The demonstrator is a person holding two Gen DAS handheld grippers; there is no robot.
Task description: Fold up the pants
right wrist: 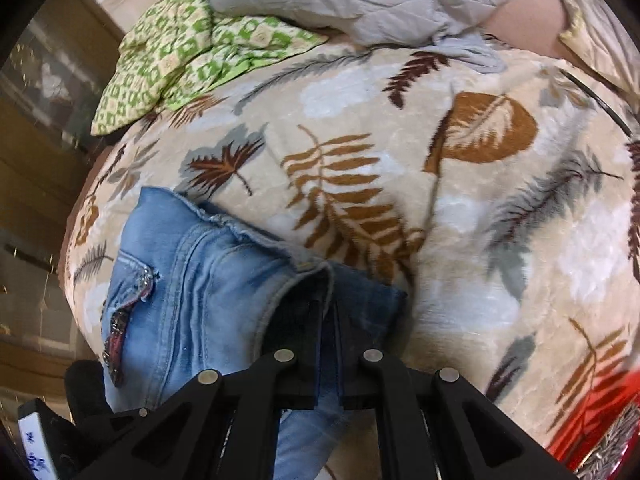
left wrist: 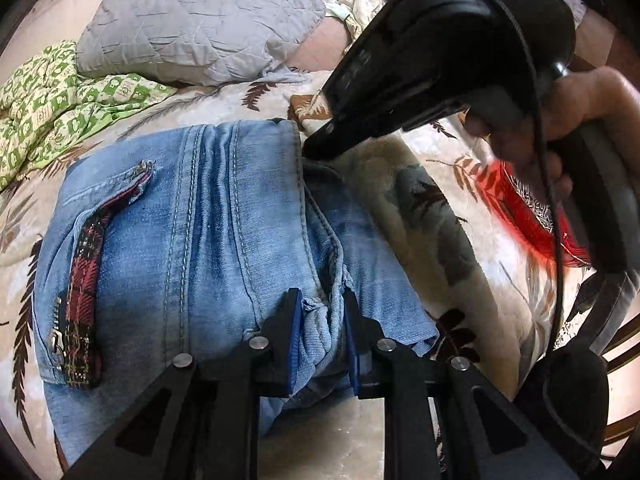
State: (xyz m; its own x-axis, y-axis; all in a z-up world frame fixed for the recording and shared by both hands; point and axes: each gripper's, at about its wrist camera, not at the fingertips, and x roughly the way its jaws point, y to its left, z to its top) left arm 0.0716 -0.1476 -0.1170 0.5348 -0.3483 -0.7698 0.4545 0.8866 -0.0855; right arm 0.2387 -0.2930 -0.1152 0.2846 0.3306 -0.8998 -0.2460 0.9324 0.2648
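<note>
Light blue denim pants (left wrist: 192, 240) with a red plaid zip pocket lie folded on a leaf-patterned blanket (left wrist: 400, 200). My left gripper (left wrist: 322, 308) is shut on a bunched edge of the pants at the near side. My right gripper (right wrist: 329, 312) is shut on the far corner of the folded pants (right wrist: 192, 280); in the left wrist view its black body (left wrist: 420, 72) reaches down to the pants' top right corner. The fabric under both grips is partly hidden by the fingers.
A grey quilted pillow (left wrist: 200, 20) and a green patterned cloth (left wrist: 52, 108) lie at the far left of the bed. The leaf-patterned blanket (right wrist: 440, 184) spreads to the right. A red fabric (right wrist: 600, 420) shows at the near right.
</note>
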